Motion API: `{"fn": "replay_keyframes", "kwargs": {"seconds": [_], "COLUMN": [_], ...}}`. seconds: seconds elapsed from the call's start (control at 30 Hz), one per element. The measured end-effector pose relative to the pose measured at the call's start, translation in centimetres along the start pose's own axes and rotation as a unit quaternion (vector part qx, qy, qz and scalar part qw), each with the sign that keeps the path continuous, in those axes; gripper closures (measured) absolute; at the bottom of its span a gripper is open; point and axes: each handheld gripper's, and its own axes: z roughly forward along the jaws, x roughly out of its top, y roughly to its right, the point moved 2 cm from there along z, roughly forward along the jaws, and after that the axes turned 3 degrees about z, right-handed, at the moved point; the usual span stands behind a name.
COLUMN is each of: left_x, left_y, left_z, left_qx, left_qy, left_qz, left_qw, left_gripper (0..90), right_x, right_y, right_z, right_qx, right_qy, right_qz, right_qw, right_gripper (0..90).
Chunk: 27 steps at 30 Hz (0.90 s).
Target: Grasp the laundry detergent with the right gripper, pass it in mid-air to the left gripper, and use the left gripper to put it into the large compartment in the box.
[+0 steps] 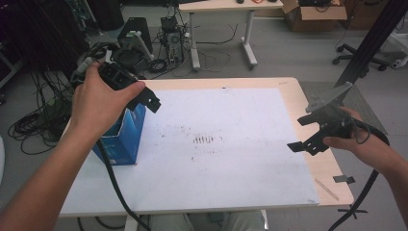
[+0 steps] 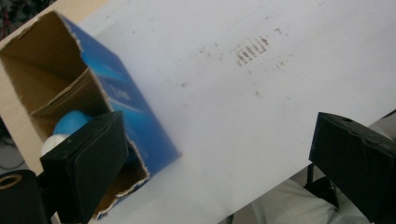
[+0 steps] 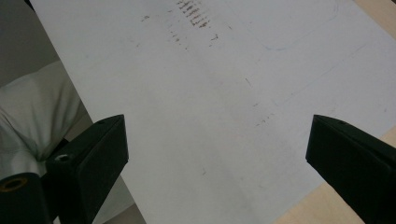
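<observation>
step in hand, as judged: a drop into the blue box [image 1: 122, 139] looks done. left gripper [image 1: 144, 98] hangs just above the box's open top, jaws spread, nothing between them. blue ball [image 2: 70, 122] and white ball [image 2: 49, 143] lie inside the box, below the near jaw. next move likely calls for lifting clear of the box. right gripper [image 1: 308, 132], far right of the box, jaws spread, empty, over the white sheet [image 1: 231, 144].

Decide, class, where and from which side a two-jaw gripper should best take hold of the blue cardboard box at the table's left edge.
Probably the blue box is best gripped by its right-hand wall, from above. Its top is torn open, so one jaw can go inside and one outside the thin upright card. The left gripper, jaws open and empty, is nearest. Avoid the balls inside.
</observation>
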Motion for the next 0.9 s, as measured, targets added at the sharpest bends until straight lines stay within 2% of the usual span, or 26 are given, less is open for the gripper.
{"fn": "replay_keyframes", "kwargs": {"seconds": [0.07, 0.3, 0.9], "left_x": [0.3, 1.2, 2.8], "left_y": [0.7, 2.6, 4.7], "left_z": [0.1, 0.7, 2.8], "left_qx": [-0.005, -0.025, -0.058], "left_qy": [-0.001, -0.007, -0.019], "left_qz": [0.019, 0.052, 0.099], "left_qw": [0.9998, 0.9983, 0.9932], "left_gripper": [4.7, 4.7, 4.6], "right_x": [0.0, 0.1, -0.2], "right_y": [0.0, -0.1, -0.1], "right_z": [0.0, 0.1, -0.3], "right_qx": [0.000, 0.000, -0.004], "right_qy": [-0.001, 0.000, -0.003], "right_qz": [0.002, 0.003, 0.013], "right_qw": [1.0000, 1.0000, 0.9999], "right_gripper": [5.6, 5.7, 5.6]}}
